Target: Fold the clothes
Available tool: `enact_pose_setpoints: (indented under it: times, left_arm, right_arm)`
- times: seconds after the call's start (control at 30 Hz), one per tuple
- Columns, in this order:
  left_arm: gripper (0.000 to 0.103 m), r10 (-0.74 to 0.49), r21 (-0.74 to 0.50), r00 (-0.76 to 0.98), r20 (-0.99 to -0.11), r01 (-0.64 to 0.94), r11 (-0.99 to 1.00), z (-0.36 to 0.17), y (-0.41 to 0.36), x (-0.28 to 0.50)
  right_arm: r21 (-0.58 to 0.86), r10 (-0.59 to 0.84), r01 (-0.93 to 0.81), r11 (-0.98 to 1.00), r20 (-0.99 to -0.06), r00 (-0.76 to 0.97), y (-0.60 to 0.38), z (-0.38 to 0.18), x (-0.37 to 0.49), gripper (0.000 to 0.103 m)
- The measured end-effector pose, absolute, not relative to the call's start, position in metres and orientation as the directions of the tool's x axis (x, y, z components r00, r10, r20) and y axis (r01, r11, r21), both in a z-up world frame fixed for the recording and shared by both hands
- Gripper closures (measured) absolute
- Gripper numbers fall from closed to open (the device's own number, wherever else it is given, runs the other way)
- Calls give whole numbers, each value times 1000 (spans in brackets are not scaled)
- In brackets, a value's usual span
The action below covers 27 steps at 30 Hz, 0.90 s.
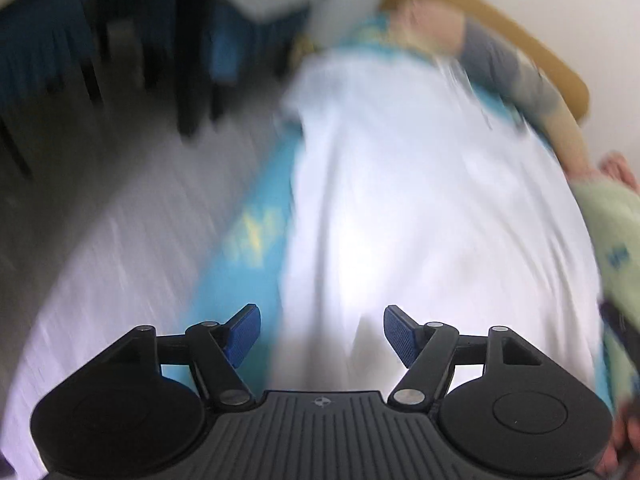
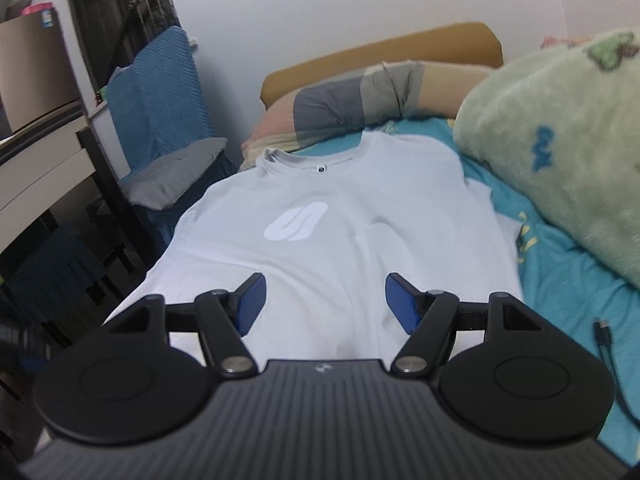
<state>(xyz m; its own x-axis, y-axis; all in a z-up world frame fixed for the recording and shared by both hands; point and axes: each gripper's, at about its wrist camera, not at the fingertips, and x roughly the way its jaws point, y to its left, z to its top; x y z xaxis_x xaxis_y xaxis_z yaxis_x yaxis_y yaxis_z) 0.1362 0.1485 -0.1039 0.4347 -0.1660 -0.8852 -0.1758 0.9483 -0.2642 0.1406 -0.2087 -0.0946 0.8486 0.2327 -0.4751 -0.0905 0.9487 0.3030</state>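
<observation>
One white short-sleeved cotton T-shirt (image 2: 340, 232) lay spread flat, front up, on the bed's turquoise patterned sheet (image 2: 568, 280), collar toward the mustard headboard (image 2: 380, 56). The right gripper (image 2: 325, 304) hovered above the hem, jaws wide and empty. The left gripper (image 1: 322, 334), also wide and empty, was over the shirt near the bed's left edge; that view was motion-blurred. For a clean fold, each gripper should probably pinch one hem corner through both layers and lift evenly. Counted: one T-shirt, two grippers, one pale green fleece blanket (image 2: 560, 152), one black cable (image 2: 608, 344).
</observation>
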Motion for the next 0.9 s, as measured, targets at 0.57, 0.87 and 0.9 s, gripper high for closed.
enact_pose_setpoints:
  times: [0.57, 0.87, 0.9]
  left_arm:
    - [92, 22, -34, 294, -956, -185, 982, -87, 133, 105]
    - [20, 132, 58, 593, -794, -142, 988, -21, 76, 112]
    - [18, 130, 58, 624, -770, -135, 989, -14, 67, 113]
  right_arm:
    - [296, 178, -49, 954, -427, 887, -235, -63, 82, 34]
    - [316, 208, -79, 945, -400, 892, -231, -61, 83, 34]
    - [320, 211, -80, 944, -399, 892, -231, -62, 84, 34]
